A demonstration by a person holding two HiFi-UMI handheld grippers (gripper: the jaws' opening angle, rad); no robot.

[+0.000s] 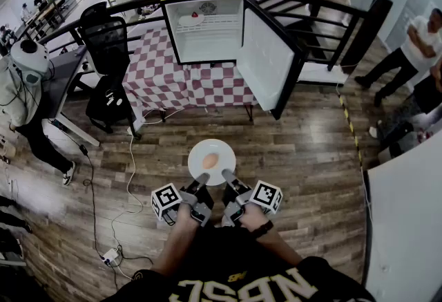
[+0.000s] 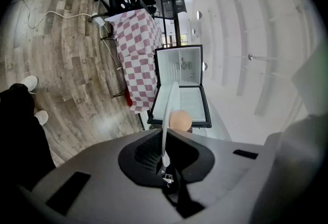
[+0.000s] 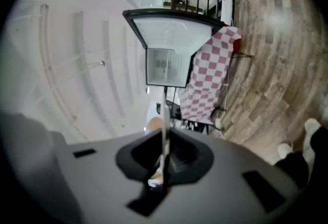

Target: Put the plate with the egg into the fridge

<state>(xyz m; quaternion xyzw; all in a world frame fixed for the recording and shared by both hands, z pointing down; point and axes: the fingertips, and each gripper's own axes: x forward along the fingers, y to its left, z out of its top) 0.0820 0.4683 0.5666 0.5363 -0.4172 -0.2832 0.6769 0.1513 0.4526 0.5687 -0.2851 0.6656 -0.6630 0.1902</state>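
A white plate [image 1: 223, 152] with a brown egg [image 1: 210, 161] on it hangs above the wooden floor in the head view. My left gripper [image 1: 202, 180] is shut on the plate's near left rim and my right gripper [image 1: 226, 174] is shut on its near right rim. In the left gripper view the plate [image 2: 169, 110] shows edge-on between the jaws, with the egg [image 2: 180, 120] just beyond. The right gripper view also has the plate [image 3: 165, 125] edge-on in its jaws and a sliver of egg [image 3: 153, 124]. The small black fridge [image 1: 205, 9] stands on a checkered table ahead, its door [image 1: 266, 59] swung open to the right.
A red-and-white checkered tablecloth [image 1: 162, 79] covers the fridge's table. A black office chair [image 1: 107, 65] and a desk stand to the left. White cables and a power strip [image 1: 110, 256] lie on the floor at left. People stand at the far right [image 1: 414, 52] and far left.
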